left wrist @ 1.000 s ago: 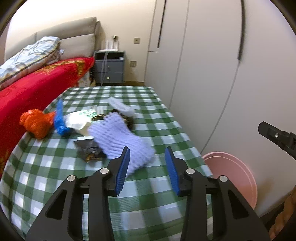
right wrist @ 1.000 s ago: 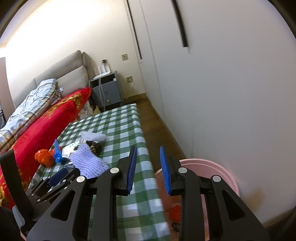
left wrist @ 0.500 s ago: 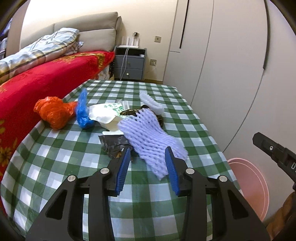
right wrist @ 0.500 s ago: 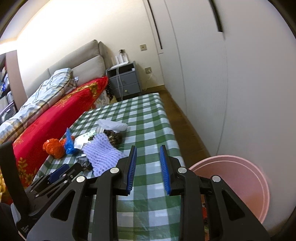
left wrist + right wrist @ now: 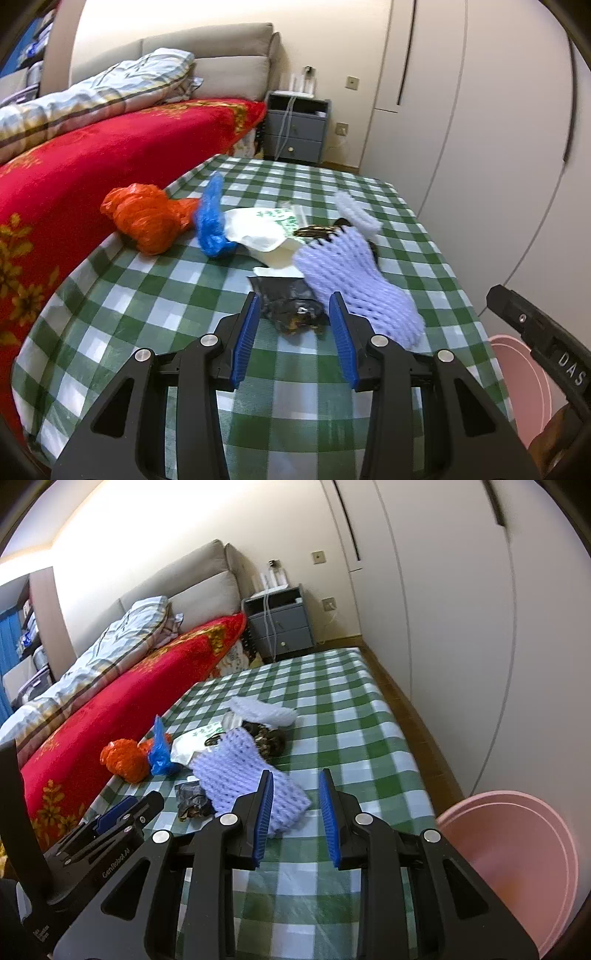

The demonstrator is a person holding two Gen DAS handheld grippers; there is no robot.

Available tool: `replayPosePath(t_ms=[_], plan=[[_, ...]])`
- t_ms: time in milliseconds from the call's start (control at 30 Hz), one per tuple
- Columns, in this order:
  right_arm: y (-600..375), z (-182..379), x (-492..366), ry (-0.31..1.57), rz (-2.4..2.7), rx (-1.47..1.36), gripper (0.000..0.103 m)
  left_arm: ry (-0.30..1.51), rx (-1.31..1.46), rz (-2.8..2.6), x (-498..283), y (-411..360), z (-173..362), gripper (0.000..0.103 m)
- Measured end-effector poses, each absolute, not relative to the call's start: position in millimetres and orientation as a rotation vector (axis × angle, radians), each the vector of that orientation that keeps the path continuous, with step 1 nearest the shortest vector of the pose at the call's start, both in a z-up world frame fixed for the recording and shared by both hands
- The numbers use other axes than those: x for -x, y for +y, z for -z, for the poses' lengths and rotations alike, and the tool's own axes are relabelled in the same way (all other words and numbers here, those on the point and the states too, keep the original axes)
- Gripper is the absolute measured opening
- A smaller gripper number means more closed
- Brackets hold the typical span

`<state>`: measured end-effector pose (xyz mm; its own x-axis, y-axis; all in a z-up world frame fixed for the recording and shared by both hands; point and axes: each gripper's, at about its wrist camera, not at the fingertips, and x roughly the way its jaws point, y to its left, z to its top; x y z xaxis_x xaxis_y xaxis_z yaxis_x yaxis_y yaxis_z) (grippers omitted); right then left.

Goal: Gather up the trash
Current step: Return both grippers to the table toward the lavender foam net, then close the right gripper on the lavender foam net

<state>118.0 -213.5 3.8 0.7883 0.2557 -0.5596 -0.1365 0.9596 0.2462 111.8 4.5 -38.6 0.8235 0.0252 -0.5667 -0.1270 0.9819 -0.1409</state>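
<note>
A pile of trash lies on the green checked table (image 5: 147, 314): an orange plastic bag (image 5: 146, 218), a blue bag (image 5: 212, 221), a white bag (image 5: 258, 229), a lavender foam net (image 5: 354, 280), a white foam net (image 5: 356, 208) and a black crumpled wrapper (image 5: 291, 306). My left gripper (image 5: 293, 302) is open, low over the table, and the black wrapper shows in the gap between its blue pads without being pressed. My right gripper (image 5: 295, 775) is open and empty, its left finger in front of the lavender net (image 5: 240, 771). The pink bin (image 5: 517, 860) stands on the floor at the table's right.
A bed with a red blanket (image 5: 92, 155) runs along the table's left edge. A grey nightstand (image 5: 297, 127) stands behind the table, and white wardrobe doors (image 5: 480, 129) line the right side. A narrow strip of floor separates table and wardrobe.
Both grippers have moved toward the trash pile. The left one shifted from the lavender net to the black wrapper. The right one swung away from the pink bin over the table. Jaws unchanged.
</note>
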Motion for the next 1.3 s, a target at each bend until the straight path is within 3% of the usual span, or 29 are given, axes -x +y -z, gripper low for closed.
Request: replayPosePath(t_ms=[100,200,367,967,1067,1133,1300], plan=[[-208,4,-126,0.656,-0.229,-0.209,0.027,0.606,0.178,-0.101,-114,8,42,0.039],[-202,14,-134,0.688,-0.240,-0.220,0.040,0.614,0.172,-0.114,-117,9,45,0.039],[-194,25,-145,0.722,-0.256,-0.232,0.049,0.619,0.170,-0.139,-121,15,48,0.039],[-180,53,-174,0.852,-0.271,-0.222,0.050,0.739,0.276,-0.111,-156,35,70,0.039],[-174,57,-175,0.877,-0.274,-0.191,0.045,0.781,0.253,-0.090,-163,27,75,0.039],[-171,58,-175,0.886,-0.278,-0.174,0.034,0.794,0.240,-0.086,-164,23,76,0.039],[-169,59,-174,0.892,-0.290,-0.156,0.025,0.804,0.260,-0.079,-163,25,78,0.039]])
